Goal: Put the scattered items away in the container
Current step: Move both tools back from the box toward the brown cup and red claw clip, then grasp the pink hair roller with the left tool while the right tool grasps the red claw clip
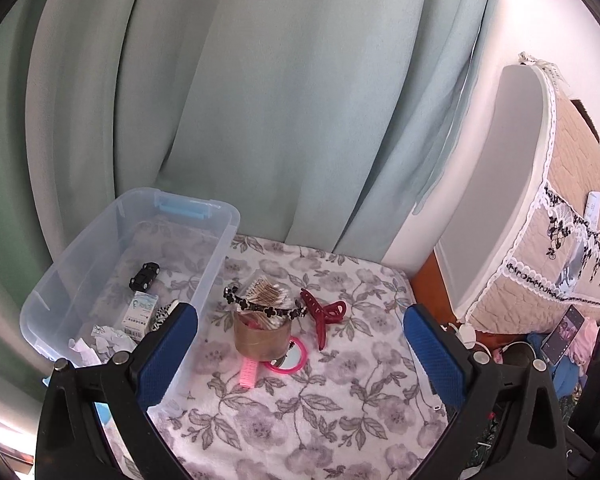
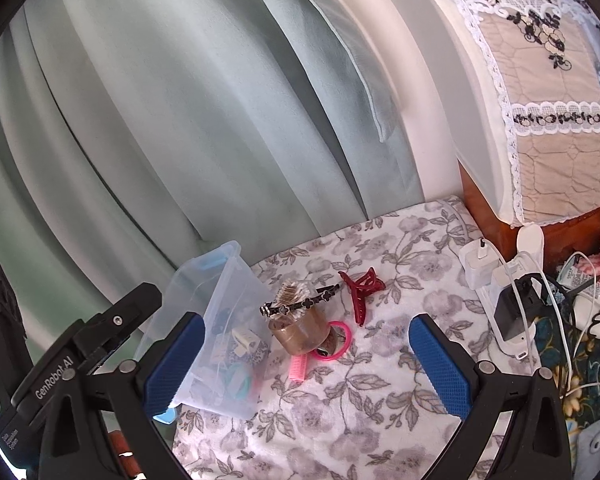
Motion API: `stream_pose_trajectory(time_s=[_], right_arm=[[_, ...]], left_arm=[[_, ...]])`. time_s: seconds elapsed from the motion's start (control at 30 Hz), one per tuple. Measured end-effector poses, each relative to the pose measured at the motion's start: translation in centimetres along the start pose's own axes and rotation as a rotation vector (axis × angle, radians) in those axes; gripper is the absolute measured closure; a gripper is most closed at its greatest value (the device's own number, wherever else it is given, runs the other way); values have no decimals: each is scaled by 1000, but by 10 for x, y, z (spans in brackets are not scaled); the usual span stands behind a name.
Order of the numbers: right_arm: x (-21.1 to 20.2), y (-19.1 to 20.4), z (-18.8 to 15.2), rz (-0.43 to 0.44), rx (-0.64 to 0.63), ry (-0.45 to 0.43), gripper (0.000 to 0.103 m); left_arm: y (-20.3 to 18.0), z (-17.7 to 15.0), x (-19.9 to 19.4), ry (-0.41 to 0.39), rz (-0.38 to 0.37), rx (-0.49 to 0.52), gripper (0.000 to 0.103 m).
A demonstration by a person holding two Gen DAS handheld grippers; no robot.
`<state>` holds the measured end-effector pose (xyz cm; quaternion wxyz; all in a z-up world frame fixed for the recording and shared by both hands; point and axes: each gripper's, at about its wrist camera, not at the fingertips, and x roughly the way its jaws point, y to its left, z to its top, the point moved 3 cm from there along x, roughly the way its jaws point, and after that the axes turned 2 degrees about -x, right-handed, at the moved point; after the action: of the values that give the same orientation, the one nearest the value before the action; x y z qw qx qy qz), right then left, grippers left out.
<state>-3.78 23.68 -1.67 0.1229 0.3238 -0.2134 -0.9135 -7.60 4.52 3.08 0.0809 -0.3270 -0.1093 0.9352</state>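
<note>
Backdrop: pale green curtain (image 1: 260,100) hangs behind a surface under a grey floral cloth (image 1: 320,400); whether a bench lies beneath, I cannot tell.
Container: clear plastic bin (image 1: 220,258) with a blue latch sits at 9 o'clock on the cloth, lid off.
In the bin: a black toy car (image 1: 144,275), a small white printed box (image 1: 140,314) whose print is too small to read, crumpled paper at the near end.
Loose pile: dead centre, a brown tape roll (image 1: 262,340) stands upright, a cotton-swab pack (image 1: 266,291) on top, a black flower headband (image 1: 264,307) draped across it.
Beside it: a dark red claw clip (image 1: 324,312) at 3 o'clock of the roll, just apart.
Near side: a pink comb (image 1: 248,374) and a round pink mirror (image 1: 290,359) at 6 o'clock, touching the roll's base.
Left tool (image 1: 300,352): blue pads spread wide, nothing between them, hovering short of the pile.
Right tool (image 2: 306,356): also wide apart and empty, pile between its fingers in its own view.
Writing: "GenRobot AI" reads on the left tool's body in the right wrist view.
Far edge: white chargers (image 2: 480,268) and cables at 3 o'clock, off the cloth.
</note>
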Motion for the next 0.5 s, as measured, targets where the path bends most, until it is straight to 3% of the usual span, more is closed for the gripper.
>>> stream_pose_trajectory(time_s=[0.37,0.5], right_arm=[[24,-35,-16,-28,8,41,0],[40,-46,-25,-22,15,95,0]], left_arm=[[-2,-28,47,102,-63,-1,0],[3,-41,68,162,-74,-34,0]])
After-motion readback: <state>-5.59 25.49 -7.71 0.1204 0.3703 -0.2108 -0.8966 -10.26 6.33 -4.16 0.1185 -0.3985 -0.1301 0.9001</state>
